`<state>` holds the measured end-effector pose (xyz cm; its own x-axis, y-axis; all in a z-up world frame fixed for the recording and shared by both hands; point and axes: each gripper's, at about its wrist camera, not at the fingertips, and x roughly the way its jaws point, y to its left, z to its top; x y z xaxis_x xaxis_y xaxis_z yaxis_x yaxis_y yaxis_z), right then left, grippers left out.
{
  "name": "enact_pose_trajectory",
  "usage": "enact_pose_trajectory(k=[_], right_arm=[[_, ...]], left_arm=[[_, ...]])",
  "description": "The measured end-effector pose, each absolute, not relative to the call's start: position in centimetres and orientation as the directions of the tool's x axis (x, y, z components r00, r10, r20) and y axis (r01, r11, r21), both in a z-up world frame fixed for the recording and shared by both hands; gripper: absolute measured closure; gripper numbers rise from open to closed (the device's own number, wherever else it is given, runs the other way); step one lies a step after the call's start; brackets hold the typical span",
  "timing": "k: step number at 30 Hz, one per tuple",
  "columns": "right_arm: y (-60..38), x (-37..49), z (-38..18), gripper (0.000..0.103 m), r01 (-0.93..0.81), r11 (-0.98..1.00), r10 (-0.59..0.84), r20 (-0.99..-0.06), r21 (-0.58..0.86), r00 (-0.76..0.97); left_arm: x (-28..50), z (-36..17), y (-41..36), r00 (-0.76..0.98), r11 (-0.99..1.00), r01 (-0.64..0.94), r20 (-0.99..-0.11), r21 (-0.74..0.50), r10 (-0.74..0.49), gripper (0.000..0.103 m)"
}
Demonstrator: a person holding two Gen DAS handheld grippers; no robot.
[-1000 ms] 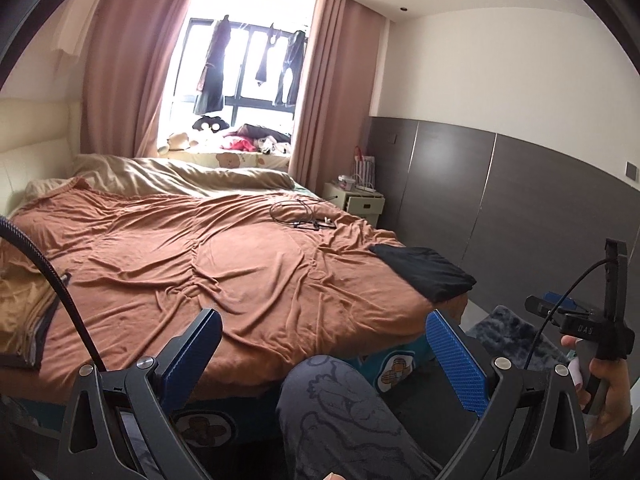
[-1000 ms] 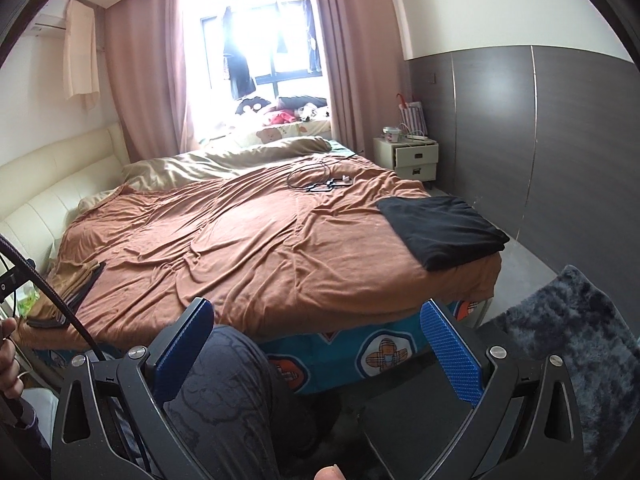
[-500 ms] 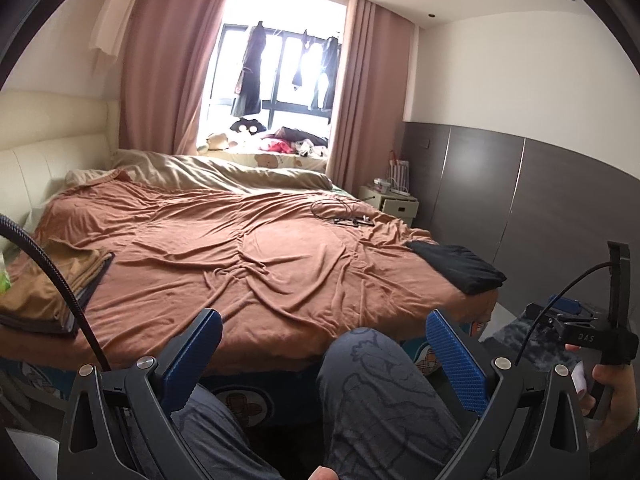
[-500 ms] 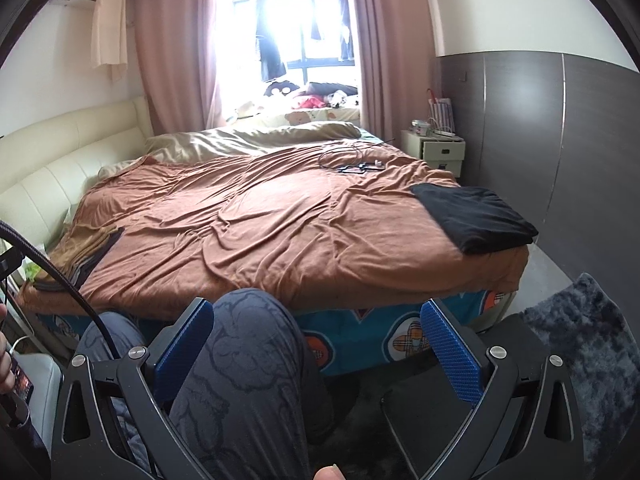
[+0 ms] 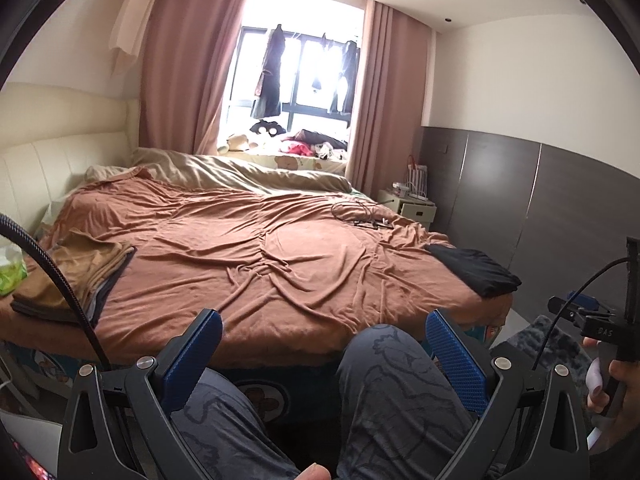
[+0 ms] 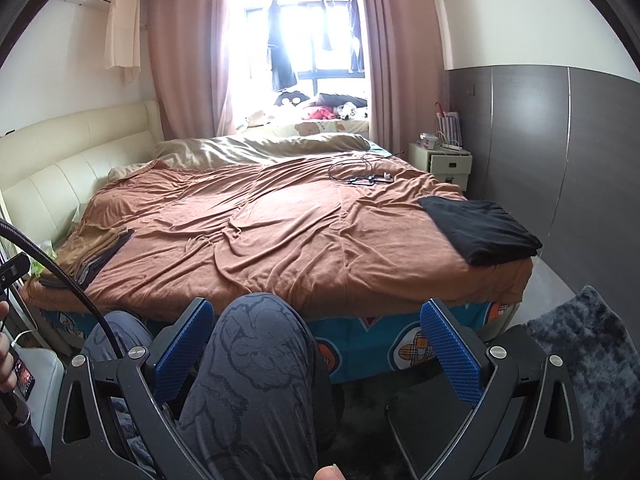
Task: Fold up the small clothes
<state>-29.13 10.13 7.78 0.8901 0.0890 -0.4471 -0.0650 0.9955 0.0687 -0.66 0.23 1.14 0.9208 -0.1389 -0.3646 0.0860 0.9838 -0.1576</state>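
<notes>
Left gripper (image 5: 323,344) and right gripper (image 6: 316,334) both hanging spread wide, holding nothing, above seated person's grey patterned trousers (image 6: 260,364).

Folded black garment (image 6: 482,230) lying on rust-brown bedspread (image 6: 280,232) at right foot corner, well apart from both grippers. Long axis seeming to run along bed edge toward white nightstand (image 6: 440,162).

Risks:
- pads snagging loose bedspread with garment
- garment sliding off corner onto floor
- black cable (image 6: 356,172) tangling if dragged

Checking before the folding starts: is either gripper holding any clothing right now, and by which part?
Nothing is held. The left gripper and right gripper are both open and empty, short of the bed.
</notes>
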Motion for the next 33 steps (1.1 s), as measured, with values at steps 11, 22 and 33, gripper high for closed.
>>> enact_pose_trajectory(k=[11,22,33], right_arm=[[10.41,-29.27,7.54,0.0,-0.063,0.995,0.089,-0.447,0.073,0.89],[10.95,-29.17,7.59,0.0,-0.063,0.996,0.086,-0.443,0.066,0.892],[10.95,-29.22,7.39,0.0,-0.066,0.996,0.087,-0.443,0.063,0.892]], left_arm=[[-0.63,1.02,0.47,0.919,0.984,0.076,-0.371,-0.163,-0.132,0.0],[-0.64,0.99,0.23,0.915,0.985,0.081,-0.382,-0.151,-0.134,0.001],[-0.59,1.0,0.57,0.916,0.985,0.072,-0.38,-0.155,-0.127,0.0]])
